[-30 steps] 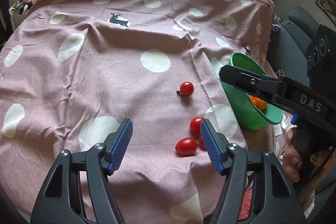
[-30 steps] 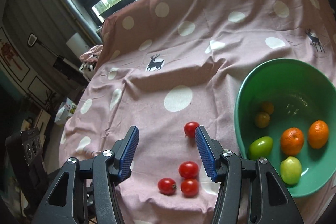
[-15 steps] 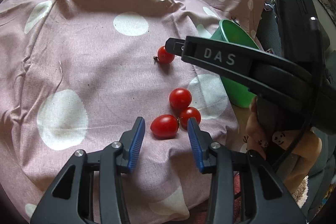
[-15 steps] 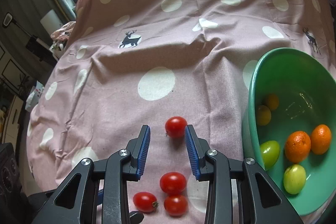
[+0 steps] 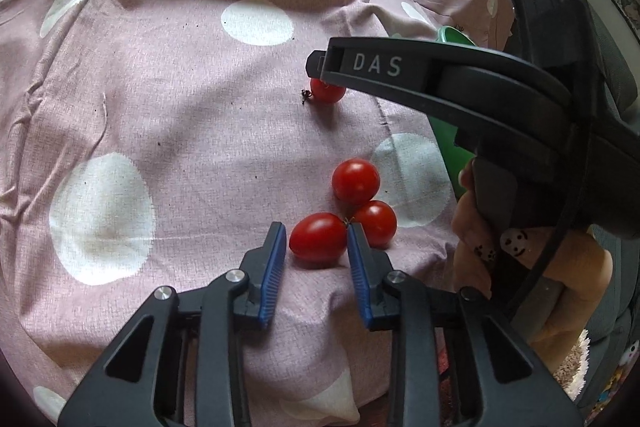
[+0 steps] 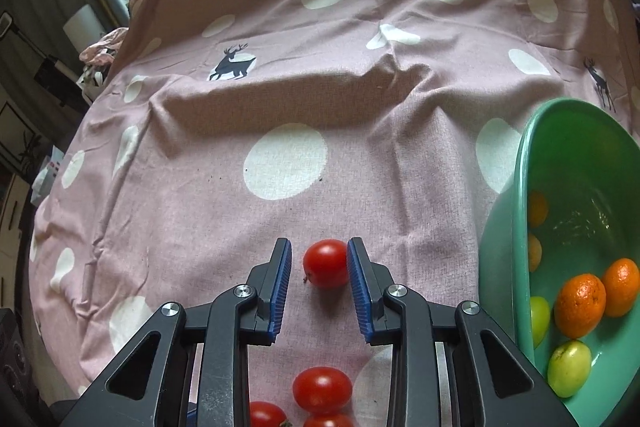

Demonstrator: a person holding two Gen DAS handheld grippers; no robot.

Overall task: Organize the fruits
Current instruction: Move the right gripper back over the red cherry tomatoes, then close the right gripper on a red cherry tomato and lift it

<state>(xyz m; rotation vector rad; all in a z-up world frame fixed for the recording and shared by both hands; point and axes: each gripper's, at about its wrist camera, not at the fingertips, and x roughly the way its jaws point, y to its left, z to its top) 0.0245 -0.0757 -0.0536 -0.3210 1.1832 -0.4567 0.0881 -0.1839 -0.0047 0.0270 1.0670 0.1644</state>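
Several red cherry tomatoes lie on a pink spotted cloth. My left gripper is closing its jaws; both blue pads sit against the nearest tomato of a cluster of three, beside its two neighbours. My right gripper is closing around the lone far tomato: its right pad touches the skin, and a strip of cloth shows by the left pad. That tomato peeks from under the right gripper's finger in the left wrist view.
A tilted green bowl at the cloth's right edge holds oranges and small green and yellow fruits. A hand grips the right tool close to the cluster. The cloth is wrinkled, with a ridge farther back.
Both grippers came down toward the cloth and narrowed from wide open. The left one closed onto the nearest cluster tomato. The right one now brackets the lone tomato.
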